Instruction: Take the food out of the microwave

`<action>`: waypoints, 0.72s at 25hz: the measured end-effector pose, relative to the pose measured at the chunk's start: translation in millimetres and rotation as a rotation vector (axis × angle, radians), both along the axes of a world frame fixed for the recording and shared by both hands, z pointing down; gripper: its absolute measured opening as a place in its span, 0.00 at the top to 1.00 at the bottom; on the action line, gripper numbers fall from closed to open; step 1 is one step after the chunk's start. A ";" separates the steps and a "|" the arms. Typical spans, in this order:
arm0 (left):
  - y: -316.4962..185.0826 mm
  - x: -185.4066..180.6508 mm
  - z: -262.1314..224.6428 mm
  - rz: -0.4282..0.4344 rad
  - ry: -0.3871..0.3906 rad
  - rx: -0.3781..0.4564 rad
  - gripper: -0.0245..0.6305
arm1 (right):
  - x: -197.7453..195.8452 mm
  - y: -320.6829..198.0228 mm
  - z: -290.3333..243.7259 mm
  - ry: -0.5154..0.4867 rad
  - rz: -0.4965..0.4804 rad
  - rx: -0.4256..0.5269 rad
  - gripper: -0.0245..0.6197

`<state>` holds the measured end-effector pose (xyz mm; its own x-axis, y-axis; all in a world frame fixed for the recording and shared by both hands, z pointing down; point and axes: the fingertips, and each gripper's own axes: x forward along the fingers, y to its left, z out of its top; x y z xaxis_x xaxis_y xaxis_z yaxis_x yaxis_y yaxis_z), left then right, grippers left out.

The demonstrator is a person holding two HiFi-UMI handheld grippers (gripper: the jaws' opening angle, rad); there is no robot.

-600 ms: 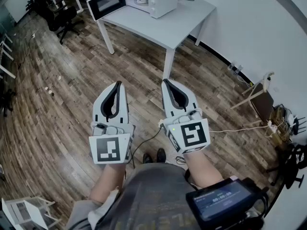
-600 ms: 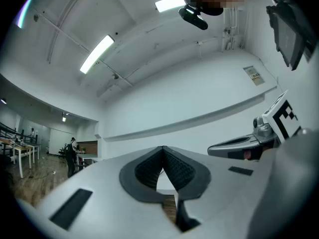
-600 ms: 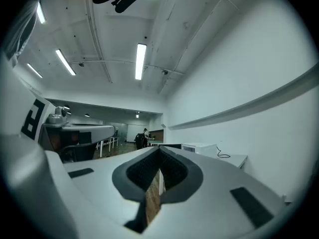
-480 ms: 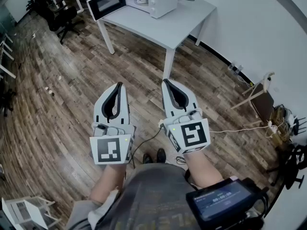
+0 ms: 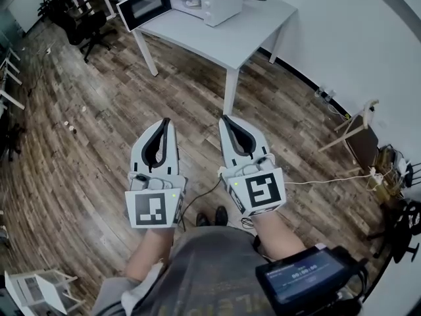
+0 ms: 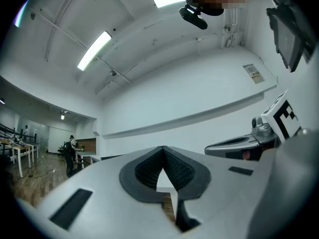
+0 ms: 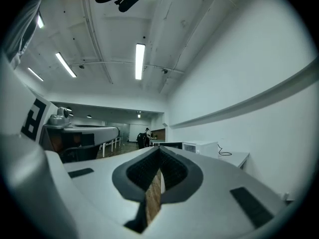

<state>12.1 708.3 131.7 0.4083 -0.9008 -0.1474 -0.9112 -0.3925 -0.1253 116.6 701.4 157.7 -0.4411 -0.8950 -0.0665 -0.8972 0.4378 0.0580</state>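
Wooden floor (image 5: pixel 99 143) under left claw (image 5: pixel 164 120) and right claw (image 5: pixel 224 118), parallel, closed.

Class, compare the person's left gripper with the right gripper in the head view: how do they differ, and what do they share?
The left gripper bears a marker cube whose black pattern differs from that on the right gripper. The left gripper's cube face sits nearly square in the picture, while the right gripper's is turned askew. Shared: both are white with dark pads, jaws shut on nothing, held over the wooden floor, well away from the microwave.
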 end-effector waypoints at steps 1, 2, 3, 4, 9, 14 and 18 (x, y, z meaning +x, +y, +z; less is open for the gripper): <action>0.5 1.1 1.8 0.000 0.000 -0.002 0.95 | 1.2 0.7 1.5 0.001 0.001 0.002 0.96; -0.9 3.6 2.7 0.000 -0.001 -0.005 0.95 | 3.6 -0.2 1.9 0.000 0.001 0.005 0.96; -4.8 7.9 2.4 -0.002 -0.003 -0.008 0.95 | 7.7 -3.4 1.0 -0.004 -0.002 0.008 0.96; -11.0 14.2 1.0 -0.005 -0.006 -0.011 0.95 | 13.6 -8.9 -0.9 -0.013 -0.010 0.008 0.96; -27.3 32.8 2.2 -0.029 -0.020 -0.016 0.95 | 30.3 -25.5 -0.3 -0.033 -0.057 -0.002 0.96; -45.2 32.0 6.7 -0.054 -0.034 -0.045 0.95 | 27.0 -46.6 5.7 -0.041 -0.085 -0.027 0.96; -62.6 20.6 15.4 -0.073 -0.022 -0.064 0.95 | 15.2 -64.3 13.3 -0.035 -0.104 -0.042 0.96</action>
